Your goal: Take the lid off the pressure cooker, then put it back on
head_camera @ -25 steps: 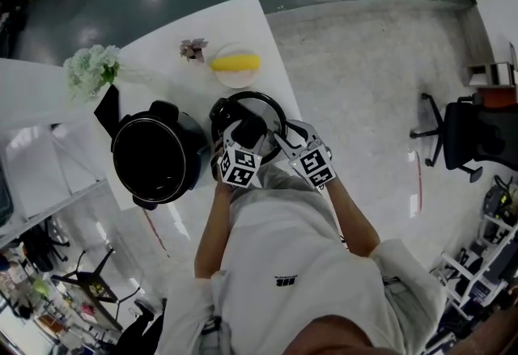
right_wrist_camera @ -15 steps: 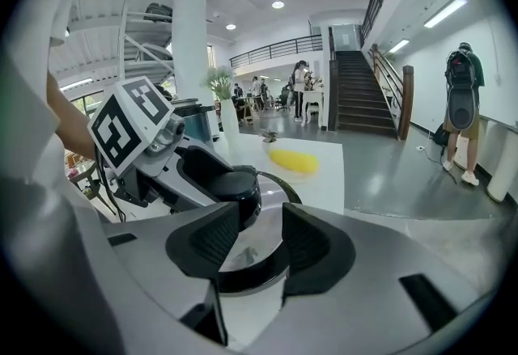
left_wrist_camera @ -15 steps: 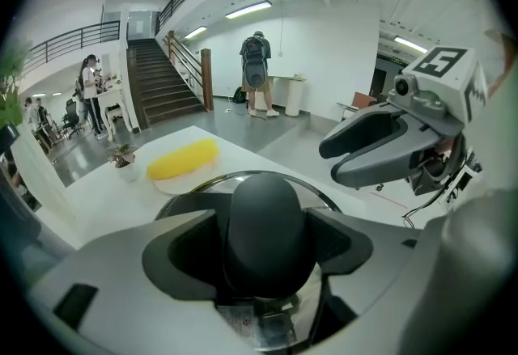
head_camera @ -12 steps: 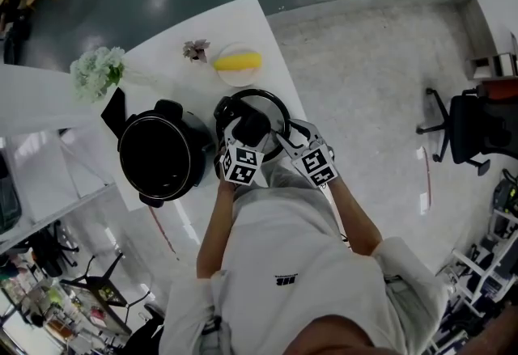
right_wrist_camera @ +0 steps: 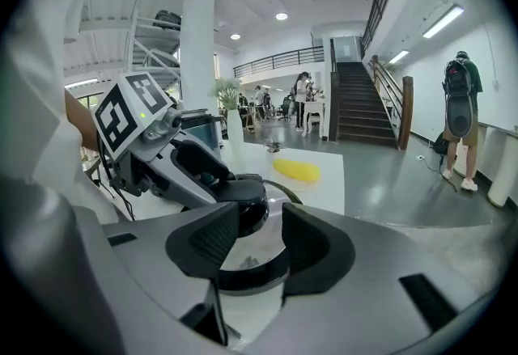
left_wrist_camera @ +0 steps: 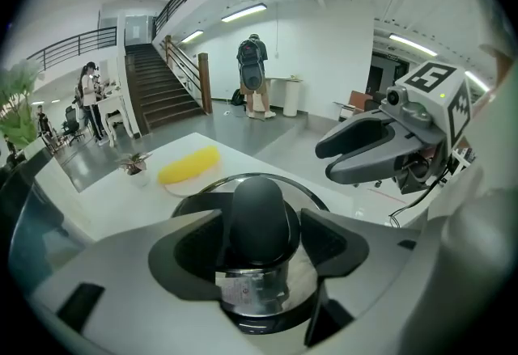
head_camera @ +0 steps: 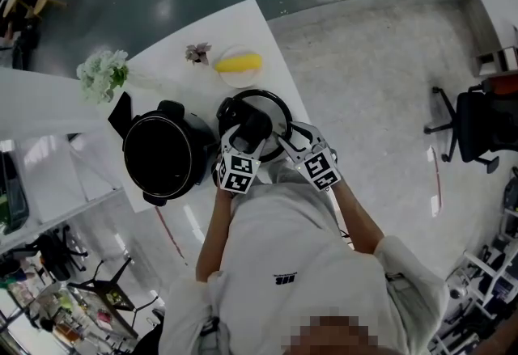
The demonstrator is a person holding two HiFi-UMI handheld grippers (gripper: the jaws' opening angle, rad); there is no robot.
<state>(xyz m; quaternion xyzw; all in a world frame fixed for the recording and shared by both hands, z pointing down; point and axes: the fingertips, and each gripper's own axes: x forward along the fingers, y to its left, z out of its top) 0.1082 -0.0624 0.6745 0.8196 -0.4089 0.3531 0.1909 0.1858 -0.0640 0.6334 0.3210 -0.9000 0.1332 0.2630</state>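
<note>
1. Closing in on the knob now: the left gripper has a jaw on either side of the lid's black knob. They are drawing together, and by my reading the pads are not yet pressing. The knob is the natural handle for a straight lift.
2. The right gripper hovers just beside it, jaws moderately apart and holding nothing. Only the lid's glass shows beyond the gap. It looks like a standby position, ready to steady things.
3. The lid lies flat on the tabletop, knob up, just to the right of the pressure cooker. The pot stands uncovered and dark inside. Removal looks done, so the return trip remains, and parking the lid this close keeps that carry short.
4. On to writing: a small label sits on the shiny collar under the knob, too small to read. Each marker cube shows black-and-white squares, which are patterns, not words. The person's white shirt carries a tiny dark print, also unreadable.
5. Farther back are a yellow item on a small plate, a tiny potted plant and white flowers. All three stand apart from the lid's path to the pot.
</note>
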